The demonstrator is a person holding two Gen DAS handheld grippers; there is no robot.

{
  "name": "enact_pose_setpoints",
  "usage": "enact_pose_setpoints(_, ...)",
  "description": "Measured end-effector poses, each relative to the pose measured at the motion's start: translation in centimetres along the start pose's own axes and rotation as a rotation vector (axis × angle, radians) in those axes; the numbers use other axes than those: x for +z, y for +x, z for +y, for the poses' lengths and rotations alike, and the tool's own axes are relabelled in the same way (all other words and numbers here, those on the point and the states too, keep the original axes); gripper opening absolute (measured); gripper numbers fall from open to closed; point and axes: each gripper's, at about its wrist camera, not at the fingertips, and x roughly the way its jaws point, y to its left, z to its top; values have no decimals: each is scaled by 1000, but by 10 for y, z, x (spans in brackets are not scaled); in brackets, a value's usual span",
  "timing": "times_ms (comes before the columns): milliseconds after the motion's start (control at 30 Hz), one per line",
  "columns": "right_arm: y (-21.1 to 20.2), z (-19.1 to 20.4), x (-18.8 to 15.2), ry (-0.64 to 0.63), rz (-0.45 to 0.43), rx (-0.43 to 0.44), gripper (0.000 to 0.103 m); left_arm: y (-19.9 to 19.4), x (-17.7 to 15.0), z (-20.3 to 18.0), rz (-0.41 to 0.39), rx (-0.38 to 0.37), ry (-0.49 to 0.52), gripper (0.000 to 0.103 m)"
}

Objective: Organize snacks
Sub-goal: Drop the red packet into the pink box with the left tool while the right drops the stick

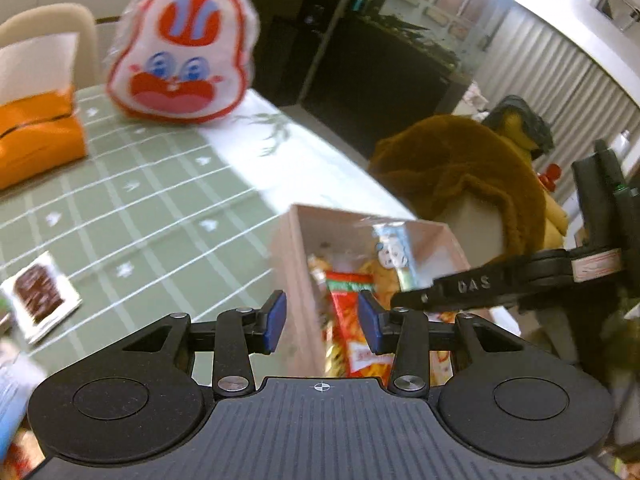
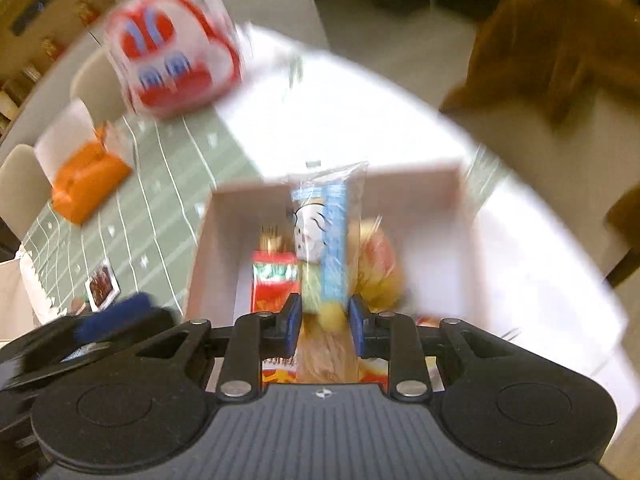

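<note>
A pale cardboard box (image 1: 360,220) (image 2: 240,216) stands on the table with snack packets inside, among them a red packet (image 1: 346,312) (image 2: 274,280) and yellow ones (image 2: 380,268). My right gripper (image 2: 325,324) is shut on the lower end of a clear packet with a blue stripe and a cartoon face (image 2: 324,236) (image 1: 394,254), held upright over the box. One of its black fingers (image 1: 460,286) shows from the side in the left wrist view. My left gripper (image 1: 322,322) stands open at the box's near left wall, with nothing between its blue pads.
A big red-and-white bunny-face bag (image 1: 180,52) (image 2: 172,52) stands at the far end of the green checked tablecloth (image 1: 160,200). An orange tissue box (image 1: 36,132) (image 2: 86,176) and a brownie packet (image 1: 40,296) (image 2: 102,284) lie left. A brown furry garment (image 1: 460,172) drapes a chair on the right.
</note>
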Motion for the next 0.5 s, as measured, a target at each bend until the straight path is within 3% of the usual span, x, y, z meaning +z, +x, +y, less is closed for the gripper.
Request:
enact_pose_setpoints(100,4,7,-4,-28,-16,-17,32,-16,-11,5,-1,85,8,44)
enact_pose_setpoints(233,-14,21,-9,-69,-83,-53,62,-22,-23,7,28,135,17,44)
enact_pose_setpoints(367,-44,39,-17,-101,-158,-48,65,-31,-30,14,54,149,19,44)
enact_pose_setpoints(500,-60,58,-32,-121,-186,8,69,-57,-28,47,0,226,-16,44)
